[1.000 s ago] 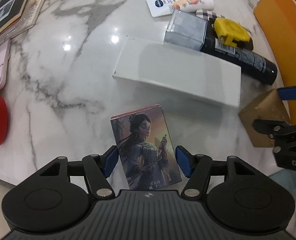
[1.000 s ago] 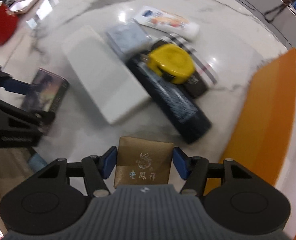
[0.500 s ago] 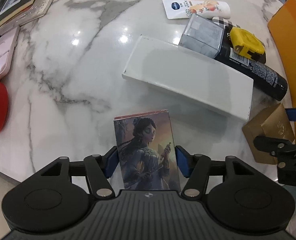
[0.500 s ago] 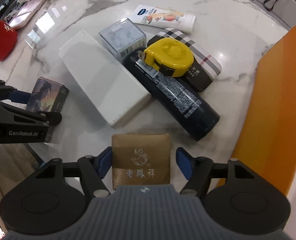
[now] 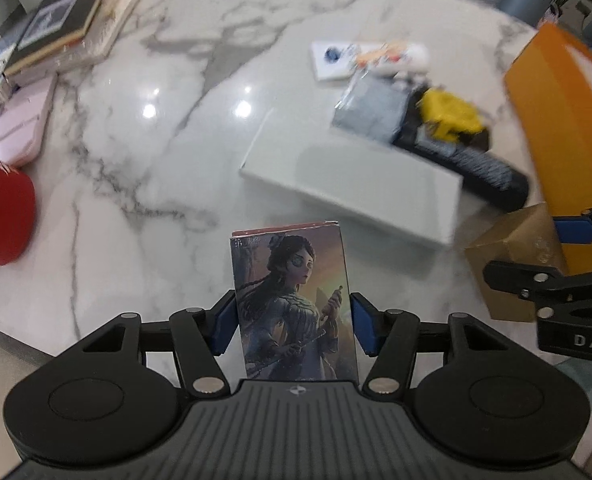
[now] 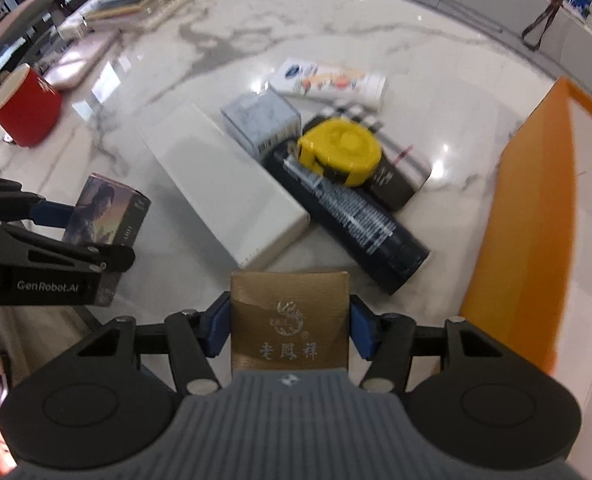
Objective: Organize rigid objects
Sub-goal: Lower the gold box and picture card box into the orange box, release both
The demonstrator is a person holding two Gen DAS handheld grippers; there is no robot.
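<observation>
- Rigid objects: two are in the tongs. The left gripper (image 5: 292,328) has its jaws closing on the illustrated card box (image 5: 292,300), with both blue pads against its sides. The right gripper (image 6: 290,328) clamps the gold box (image 6: 290,316).
- Position: each box stands between its own pads, near the table edge. In the right wrist view the card box appears clear of the marble table (image 6: 335,20); this is a judgement.
- Progress: early. No sorted group is visible.
- Remaining, ahead of the right gripper: white flat box (image 6: 220,184), grey cube box (image 6: 260,120), yellow tape measure (image 6: 339,152), black can (image 6: 355,220), checked case (image 6: 399,172), cream tube (image 6: 331,84). These lie touching or overlapping.
- Containers: the orange box (image 6: 531,216) stands right of the right gripper; its contents cannot be told. The red mug (image 6: 26,112) stands far left; its inside is not visible.
</observation>
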